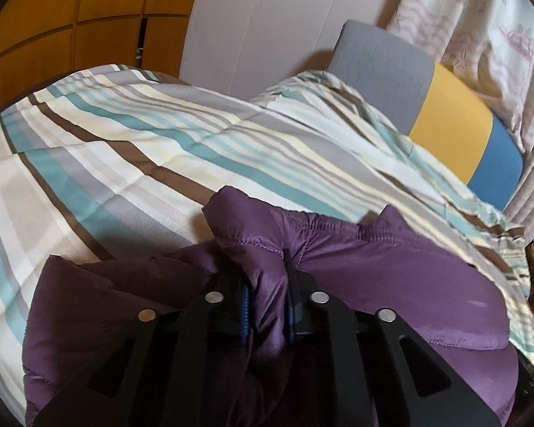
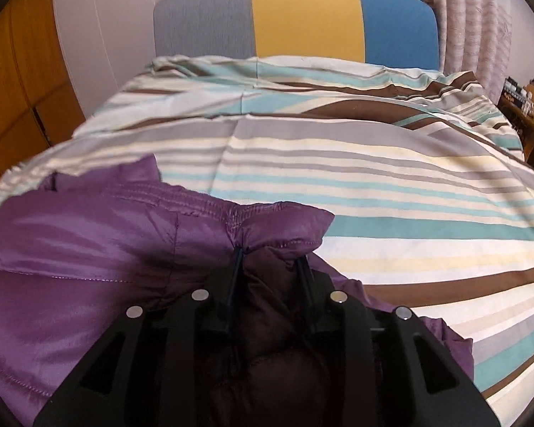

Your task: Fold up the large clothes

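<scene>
Left wrist: left gripper pinching a fold of purple jacket on striped bed cover. Right gripper jaws apart, jacket fabric between them.

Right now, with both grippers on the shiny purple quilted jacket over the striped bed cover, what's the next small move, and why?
Probably let go and draw both grippers back. The shiny purple quilted jacket already lies on the striped bed cover. Fabric is bunched between the left gripper jaws, while the right gripper jaws stand apart around a fold.
</scene>
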The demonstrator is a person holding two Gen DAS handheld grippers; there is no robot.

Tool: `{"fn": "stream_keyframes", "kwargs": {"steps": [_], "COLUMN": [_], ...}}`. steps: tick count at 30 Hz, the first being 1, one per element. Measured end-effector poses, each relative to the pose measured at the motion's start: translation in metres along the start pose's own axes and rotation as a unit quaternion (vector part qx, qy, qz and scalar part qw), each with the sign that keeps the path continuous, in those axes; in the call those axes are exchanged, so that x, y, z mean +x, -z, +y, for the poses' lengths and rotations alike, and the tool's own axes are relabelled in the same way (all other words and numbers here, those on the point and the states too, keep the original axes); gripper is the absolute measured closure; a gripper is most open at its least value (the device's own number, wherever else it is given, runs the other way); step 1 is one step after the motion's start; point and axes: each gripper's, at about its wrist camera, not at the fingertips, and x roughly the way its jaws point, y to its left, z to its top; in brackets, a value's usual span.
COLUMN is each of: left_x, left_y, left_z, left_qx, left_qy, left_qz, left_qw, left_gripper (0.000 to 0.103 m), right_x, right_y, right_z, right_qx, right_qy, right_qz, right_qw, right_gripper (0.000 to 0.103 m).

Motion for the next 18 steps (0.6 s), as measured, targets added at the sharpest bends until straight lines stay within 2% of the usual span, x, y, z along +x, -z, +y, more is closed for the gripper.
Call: {"fn": "stream_keyframes", "kwargs": {"steps": [4,7,8,9,10,11,12,14,16,18], "left_x": [0.001,0.000,-0.004,-0.009,-0.021,-0.039,-0.059,-0.087,-0.100,-0.096], "left_y": [0.000,-0.002,-0.003,-0.005,-0.005,-0.003,0.000,0.006,0.011,0.018], "left_z": [-0.003,-0.005,-0.004,-0.004,-0.004,-0.004,-0.007,-0.022,-0.045,-0.081], "left_qx": [0.006,0.001,-0.001,-0.003,-0.007,-0.012,-0.017,-0.007,0.023,0.088], "left_qy": [-0.009,-0.005,-0.007,-0.013,-0.026,-0.039,-0.056,-0.057,-0.046,-0.034], "left_qz": [0.006,0.011,0.013,0.014,0.010,-0.011,-0.043,-0.076,-0.088,-0.083], "left_qw": [0.9999,0.9999,0.9999,0.9998,0.9996,0.9991,0.9974,0.9955,0.9948,0.9921], "left_gripper": [0.085,0.074,0.065,0.049,0.041,0.035,0.035,0.035,0.035,0.035], "right_x": [0.002,0.002,0.001,0.001,0.000,0.000,-0.001,-0.001,-0.001,-0.002], "right_y": [0.003,0.004,0.002,0.002,0.002,0.002,0.003,0.002,0.002,0.002], "right_z": [0.005,0.006,0.007,0.007,0.006,0.006,0.006,0.007,0.007,0.007], "right_qx": [-0.016,-0.016,-0.016,-0.015,-0.014,-0.012,-0.012,-0.012,-0.013,-0.013], "right_qy": [0.019,0.023,0.024,0.024,0.024,0.024,0.025,0.027,0.028,0.029], "right_qz": [0.000,0.001,0.001,0.001,0.001,0.001,0.001,0.000,0.000,0.000], "right_qw": [1.000,1.000,1.000,1.000,1.000,1.000,1.000,1.000,1.000,0.999], "right_gripper": [0.072,0.071,0.070,0.069,0.068,0.067,0.067,0.066,0.065,0.064]}}
